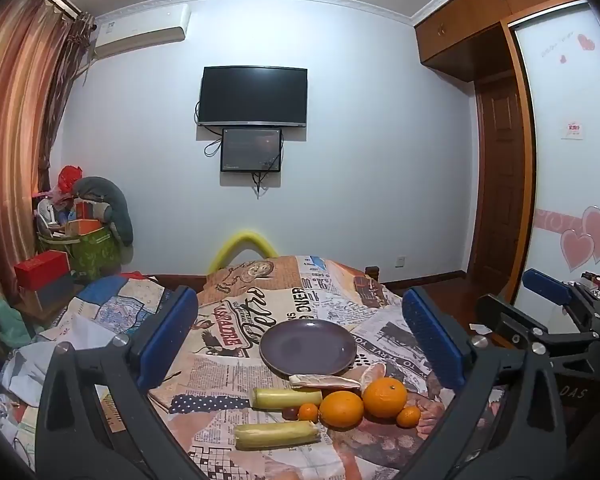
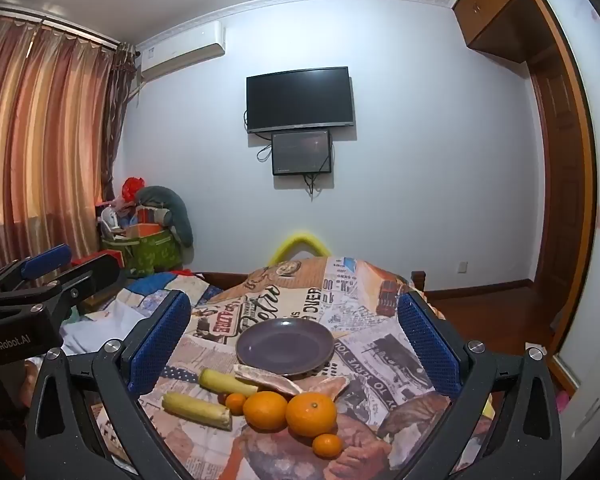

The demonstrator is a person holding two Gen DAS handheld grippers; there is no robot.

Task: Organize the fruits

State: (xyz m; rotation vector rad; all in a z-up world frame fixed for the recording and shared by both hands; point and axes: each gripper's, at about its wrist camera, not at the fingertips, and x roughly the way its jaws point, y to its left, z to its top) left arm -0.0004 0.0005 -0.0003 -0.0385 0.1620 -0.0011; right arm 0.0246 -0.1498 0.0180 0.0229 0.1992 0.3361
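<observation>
Fruit point(image 2: 265, 410) lies untouched beside the bare plate point(image 2: 260, 350), your left gripper point(image 1: 300, 336) and right gripper point(image 2: 296, 340) both wide and holding nothing, so lower one onto an orange first.

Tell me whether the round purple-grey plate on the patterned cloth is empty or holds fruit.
Empty. The round purple-grey plate shows a bare surface in both views; the large oranges, small tangerines and corn pieces all lie on the cloth in front of it.
</observation>
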